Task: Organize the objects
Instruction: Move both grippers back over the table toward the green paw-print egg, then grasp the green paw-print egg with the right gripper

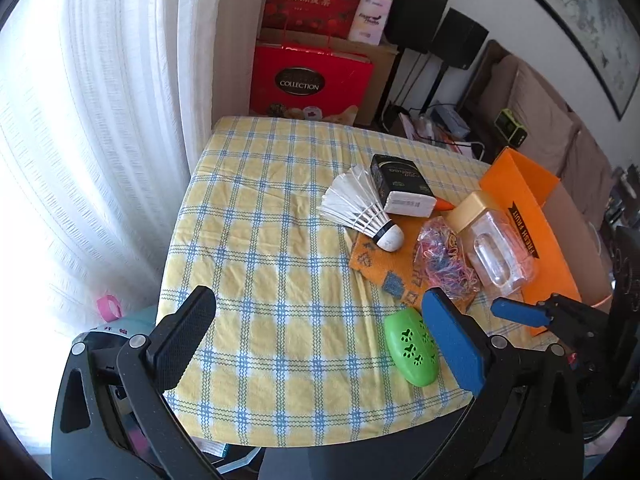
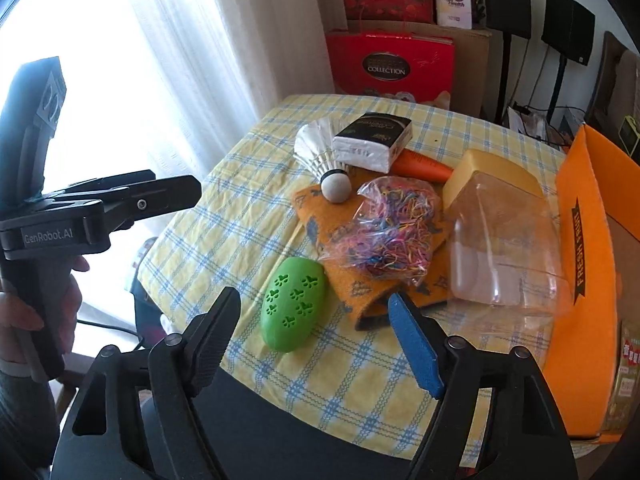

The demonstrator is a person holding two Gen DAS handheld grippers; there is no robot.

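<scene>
On the yellow checked tablecloth (image 1: 260, 208) lie a green oval case with paw-print holes (image 1: 411, 346) (image 2: 294, 303), a shuttlecock (image 1: 362, 208) (image 2: 326, 160), a black tissue pack (image 1: 402, 186) (image 2: 374, 140), an orange tube (image 2: 422, 166), a bag of coloured rubber bands (image 1: 446, 258) (image 2: 386, 226) on an orange cloth (image 1: 384, 268) (image 2: 352, 292), and a clear jar with a gold lid (image 1: 490, 240) (image 2: 500, 236). My left gripper (image 1: 320, 340) is open and empty, over the table's near edge left of the green case. My right gripper (image 2: 316, 340) is open and empty, just in front of the green case.
An orange cardboard box (image 1: 532, 220) (image 2: 588, 260) stands open at the table's right side. Red gift bags (image 1: 308, 80) and black speakers (image 1: 440, 24) stand behind the table. A white curtain (image 1: 100, 140) hangs at the left. The left gripper shows in the right wrist view (image 2: 120, 200).
</scene>
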